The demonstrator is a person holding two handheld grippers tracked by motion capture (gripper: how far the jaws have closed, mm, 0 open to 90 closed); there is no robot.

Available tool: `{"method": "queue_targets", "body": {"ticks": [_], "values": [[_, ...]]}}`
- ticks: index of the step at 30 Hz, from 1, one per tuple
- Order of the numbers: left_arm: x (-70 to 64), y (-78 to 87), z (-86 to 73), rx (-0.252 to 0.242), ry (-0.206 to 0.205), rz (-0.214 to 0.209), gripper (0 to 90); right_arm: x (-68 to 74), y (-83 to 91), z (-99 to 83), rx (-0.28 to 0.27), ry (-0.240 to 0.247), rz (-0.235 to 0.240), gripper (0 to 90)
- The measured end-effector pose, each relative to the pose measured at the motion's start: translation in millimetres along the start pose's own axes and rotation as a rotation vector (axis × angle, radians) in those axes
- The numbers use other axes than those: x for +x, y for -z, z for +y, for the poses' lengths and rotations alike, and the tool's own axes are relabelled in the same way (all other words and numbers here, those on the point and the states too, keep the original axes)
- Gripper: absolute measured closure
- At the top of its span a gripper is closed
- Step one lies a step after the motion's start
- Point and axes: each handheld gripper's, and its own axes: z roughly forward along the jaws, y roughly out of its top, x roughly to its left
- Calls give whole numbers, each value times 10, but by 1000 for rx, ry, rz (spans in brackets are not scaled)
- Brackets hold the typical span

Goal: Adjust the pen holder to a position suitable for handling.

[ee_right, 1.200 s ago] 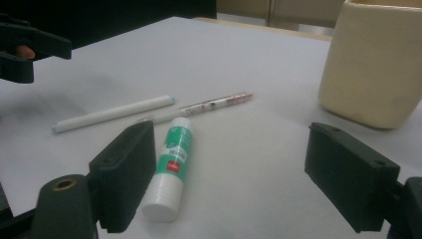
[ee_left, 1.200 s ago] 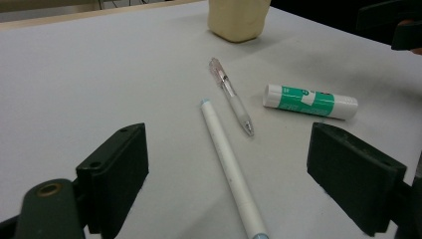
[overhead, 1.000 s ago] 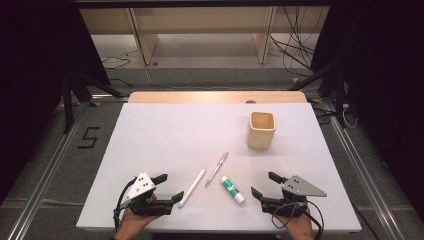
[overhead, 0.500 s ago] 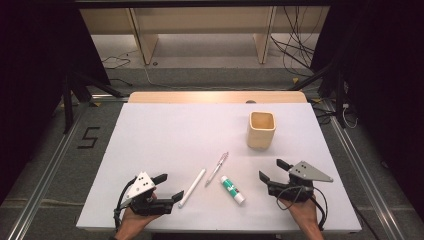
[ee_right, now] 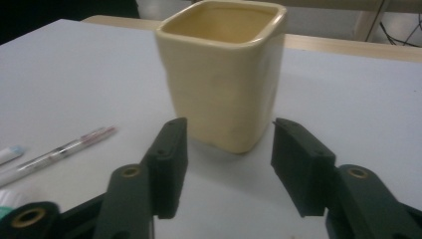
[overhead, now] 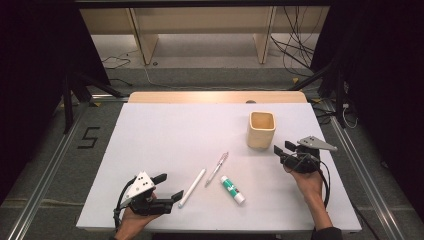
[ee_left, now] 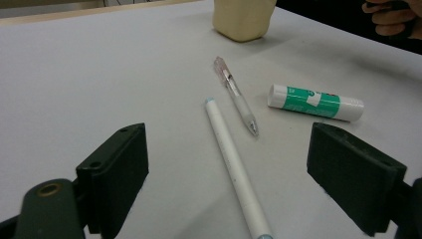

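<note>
The right gripper (overhead: 284, 151) is held low over the bench (overhead: 165, 130), the person's right hand (overhead: 307, 182) behind it, and it points at the square cream cup (overhead: 261, 129) from just beside the cup's near right side; its fingers (ee_right: 169, 164) stand apart, wider than the cup, with the cup's lower wall seen between them but not touched. The left gripper (overhead: 167, 189) rests near the front edge of the bench, well apart from the cup, gripped by the left hand (overhead: 135, 220) and aimed toward the pens; its fingers (ee_left: 117, 172) are spread wide with nothing between them but bare bench and the tail of the white pen (ee_left: 234, 167). That white pen lies well in front of the cup, on the person's side, with a clear pen with a pink end (ee_left: 235, 94) just beside it on the cup's side, the two close but apart. A glue stick (ee_left: 314, 102) with a green and white label lies near the pens, also in front of the cup; the printing on the label is too small to read. Nothing stands between the right gripper and the cup. On the floor well to the left of the cup, a figure 5 (overhead: 87, 137) is marked in dark tape.
</note>
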Motion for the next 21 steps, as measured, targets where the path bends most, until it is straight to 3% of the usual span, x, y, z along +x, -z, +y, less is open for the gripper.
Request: {"method": "queue_targets", "body": {"ticks": [4, 14, 21], "values": [[0, -2, -1, -6, 3, 4, 163, -152, -108, 50, 0, -43, -15, 627], [7, 4, 0, -6, -7, 13, 163, -339, -369, 95, 32, -49, -67, 828], [7, 2, -1, -5, -6, 14, 163, -395, -535, 95, 59, -50, -73, 897]]}}
